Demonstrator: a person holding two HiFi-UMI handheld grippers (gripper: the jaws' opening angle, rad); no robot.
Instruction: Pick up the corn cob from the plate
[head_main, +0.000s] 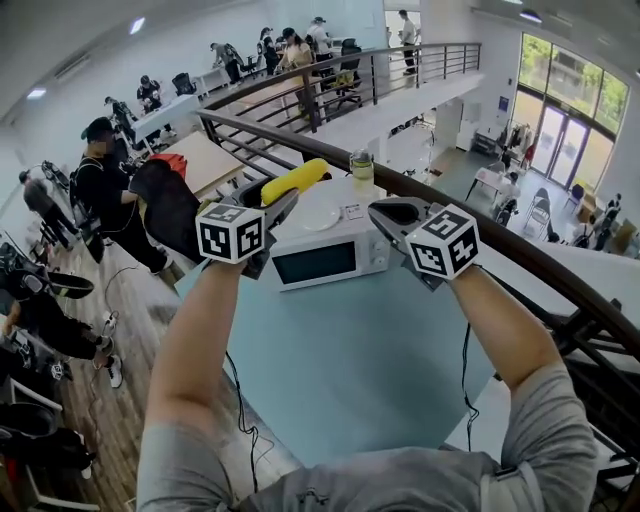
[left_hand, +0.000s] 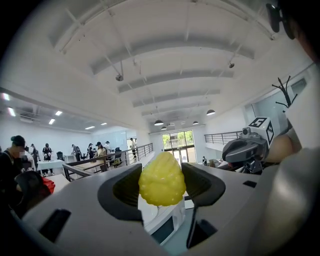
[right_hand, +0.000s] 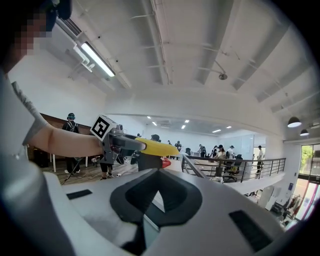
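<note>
The left hand-held gripper (head_main: 285, 196) has the corn cob (left_hand: 161, 184) tight between its 2 jaws. The jaws stand wide apart because the corn is fat, and both pads press on its sides. In the head view the yellow corn sticks out past the jaws toward 2 o'clock.

The corn is up in the air. It is not on the plate (head_main: 322, 216) any more. The plate is white and bare, and it sits on top of the microwave (head_main: 320, 262), which stands on the blue surface (head_main: 360, 360). From the plate, the corn is at about 10 o'clock and the right hand-held gripper (right_hand: 157, 172) is at about 3 o'clock.

The right hand-held gripper looks closed, with its 2 tips together and nothing in it. It is apart from the corn.

I think the pick-up is almost done. To do it well:
- Keep the squeeze the same. A looser grip could drop the corn. A harder one could make it pop out, because it is round and smooth.
- Much of the corn hangs out in front, so hold the hand-held gripper level and go slowly.
- Keep the empty hand-held gripper away, so it does not bump the corn.
</note>
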